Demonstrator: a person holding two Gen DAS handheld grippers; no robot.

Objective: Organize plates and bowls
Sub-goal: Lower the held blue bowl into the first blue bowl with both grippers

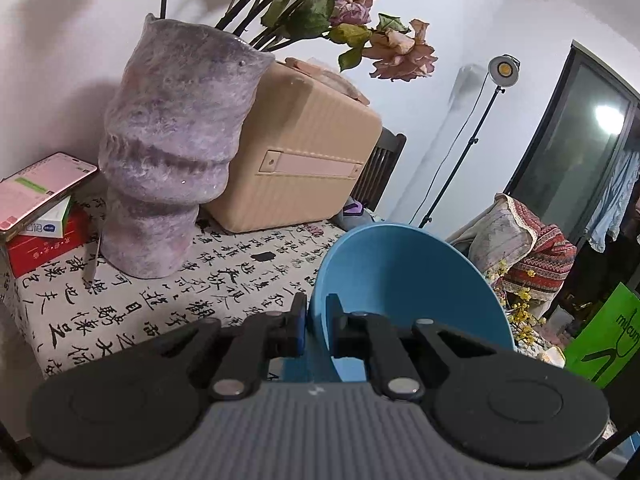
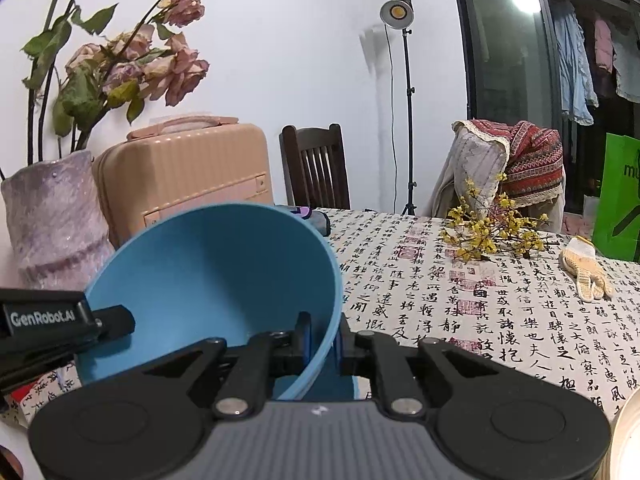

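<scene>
The blue bowl (image 2: 216, 280) is held tilted above the calligraphy tablecloth (image 2: 500, 300), its rim pinched at 9 o'clock by the left gripper (image 1: 317, 320) and at 3 o'clock by the right gripper (image 2: 322, 338), both equally near; the left gripper reads "GenRobot.AI".

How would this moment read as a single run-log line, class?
left hand-held gripper: shut on blue bowl rim | right hand-held gripper: shut on opposite rim | bowl: tilted above calligraphy tablecloth
</scene>
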